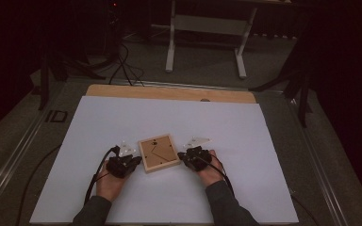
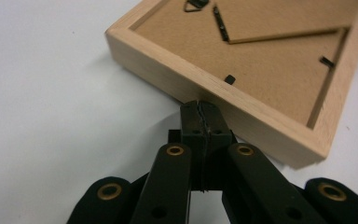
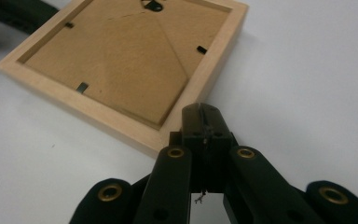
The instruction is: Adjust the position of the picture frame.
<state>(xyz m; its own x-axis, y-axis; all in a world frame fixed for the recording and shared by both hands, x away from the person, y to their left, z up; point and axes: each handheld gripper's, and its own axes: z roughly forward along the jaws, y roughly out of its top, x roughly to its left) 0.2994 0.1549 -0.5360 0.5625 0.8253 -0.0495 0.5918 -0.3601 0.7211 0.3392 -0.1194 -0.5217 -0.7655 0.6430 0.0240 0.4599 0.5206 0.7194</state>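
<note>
The frame (image 1: 159, 153) lies back-up on the table (image 1: 245, 141). Left gripper (image 1: 135, 160) and right gripper (image 1: 183, 156), jaws closed and empty, flank it, tips at its edges

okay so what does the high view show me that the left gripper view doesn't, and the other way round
The high view takes in both hands, the left gripper and right gripper flanking the picture frame, the white sheet and the floor beyond. The left gripper view gives a close look at its shut jaws meeting the frame's wooden side, plus a small black backing clip. Both show the frame lying back-side up.
</note>
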